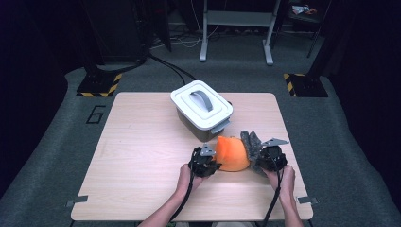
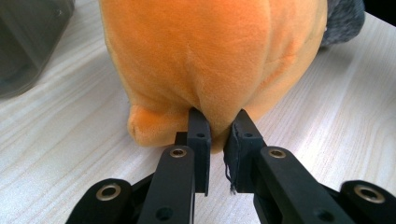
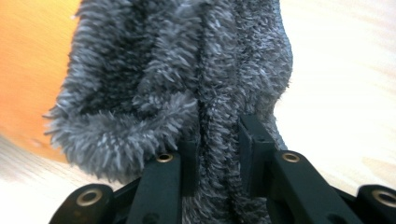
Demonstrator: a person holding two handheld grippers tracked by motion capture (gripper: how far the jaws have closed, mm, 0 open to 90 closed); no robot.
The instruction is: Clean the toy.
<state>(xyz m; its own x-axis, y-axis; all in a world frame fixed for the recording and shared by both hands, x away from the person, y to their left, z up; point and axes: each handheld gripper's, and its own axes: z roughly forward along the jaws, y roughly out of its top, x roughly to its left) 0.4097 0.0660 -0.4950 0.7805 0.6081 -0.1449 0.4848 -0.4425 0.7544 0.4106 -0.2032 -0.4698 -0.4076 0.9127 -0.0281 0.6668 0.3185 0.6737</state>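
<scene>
An orange plush toy (image 1: pixel 232 153) with a grey fuzzy part (image 1: pixel 251 143) on its right side sits near the table's front edge. My left gripper (image 1: pixel 213 162) is shut on a fold of the orange plush (image 2: pixel 205 60) at the toy's lower left, its jaws pinching the fabric. On the other side, my right gripper (image 1: pixel 259 160) is shut on a thick fold of the grey fuzzy fabric (image 3: pixel 187 84), which runs up between its jaws. A strip of orange plush (image 3: pixel 32 70) lies left of the grey part.
A grey bin with a white handled lid (image 1: pixel 202 105) stands just behind the toy at the table's middle back. Its dark wall (image 2: pixel 28 42) is close to my left gripper. The wooden table (image 1: pixel 137 156) has bare room at left.
</scene>
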